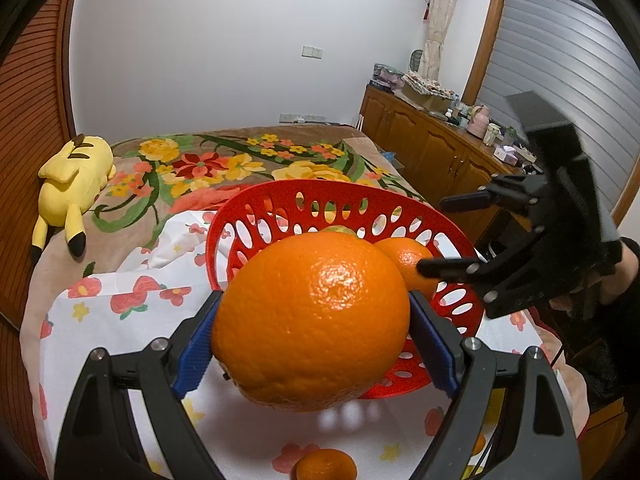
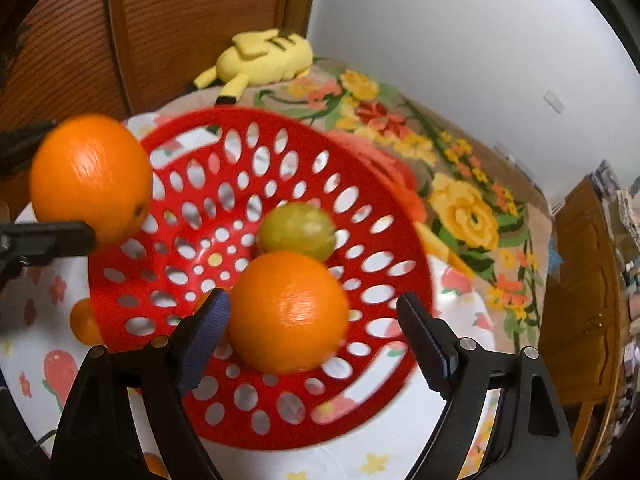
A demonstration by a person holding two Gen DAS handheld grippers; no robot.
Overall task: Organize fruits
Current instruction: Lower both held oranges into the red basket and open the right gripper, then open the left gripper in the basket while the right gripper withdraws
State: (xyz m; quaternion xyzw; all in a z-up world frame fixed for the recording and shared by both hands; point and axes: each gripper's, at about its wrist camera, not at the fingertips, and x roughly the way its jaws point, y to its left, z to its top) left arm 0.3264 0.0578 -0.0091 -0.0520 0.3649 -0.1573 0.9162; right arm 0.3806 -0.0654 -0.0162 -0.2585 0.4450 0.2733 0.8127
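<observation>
My left gripper (image 1: 314, 332) is shut on a large orange (image 1: 312, 320) and holds it above the near rim of the red perforated basket (image 1: 296, 196). In the right wrist view this orange (image 2: 90, 176) hangs over the basket's left rim (image 2: 132, 336). My right gripper (image 2: 314, 332) is open above the basket; it also shows in the left wrist view (image 1: 440, 236). An orange (image 2: 288, 312) lies in the basket between its fingers, free of the right pad, beside a green fruit (image 2: 298, 230). This orange also shows in the left wrist view (image 1: 404, 258).
A small tangerine (image 1: 326, 466) lies on the floral cloth (image 1: 120, 320) in front of the basket; another (image 2: 84, 322) sits by the basket's left side. A yellow plush toy (image 1: 74, 176) lies on the flowered blanket behind. A wooden cabinet (image 1: 436, 144) stands at right.
</observation>
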